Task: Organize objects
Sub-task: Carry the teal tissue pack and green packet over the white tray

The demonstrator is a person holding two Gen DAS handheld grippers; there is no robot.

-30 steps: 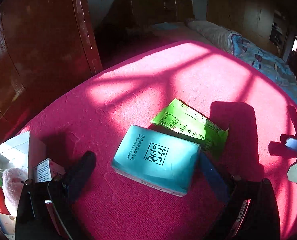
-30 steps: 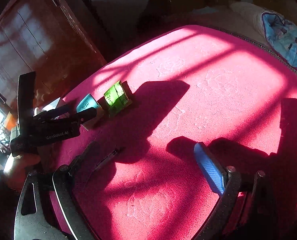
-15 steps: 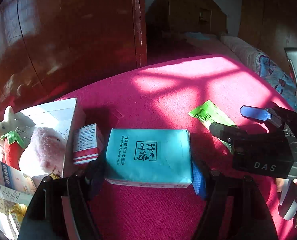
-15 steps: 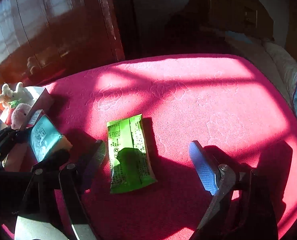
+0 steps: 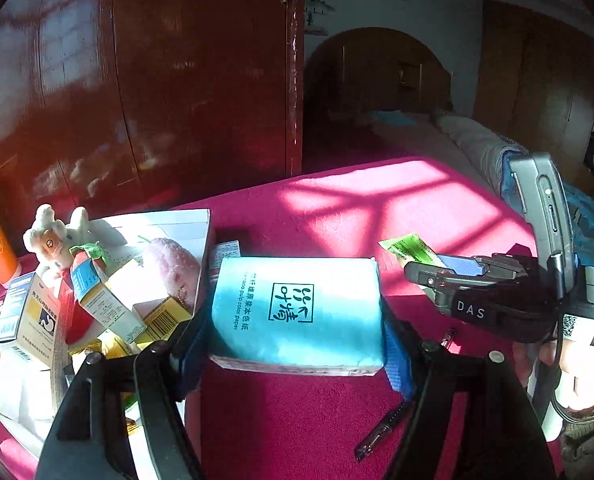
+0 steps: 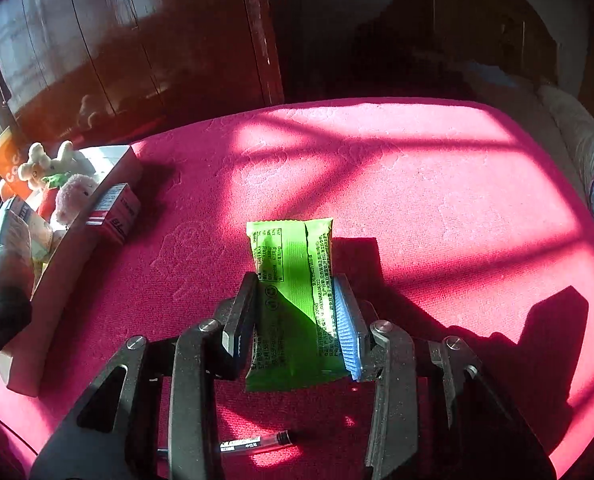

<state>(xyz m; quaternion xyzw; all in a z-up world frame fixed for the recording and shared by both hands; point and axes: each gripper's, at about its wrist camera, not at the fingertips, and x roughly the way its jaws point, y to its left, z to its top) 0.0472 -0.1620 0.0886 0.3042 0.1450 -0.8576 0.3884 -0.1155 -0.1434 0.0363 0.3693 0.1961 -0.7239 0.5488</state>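
Left wrist view: left gripper (image 5: 297, 344) clamps a blue tissue pack (image 5: 297, 308) by its short sides, above the magenta bedspread (image 5: 377, 208). White box (image 5: 169, 220) of toys and cartons at 9 o'clock; right gripper (image 5: 449, 264) at 3 o'clock, over a green packet (image 5: 411, 246).

Right wrist view: right gripper (image 6: 295, 312) closed on the green snack packet (image 6: 293, 280), both pads touching its long edges. Pen (image 6: 253, 444) at 6 o'clock; small red-white carton (image 6: 115, 214) at 9 o'clock, against the box.

Black tool (image 6: 297, 320), blue-padded fingers (image 6: 347, 328)
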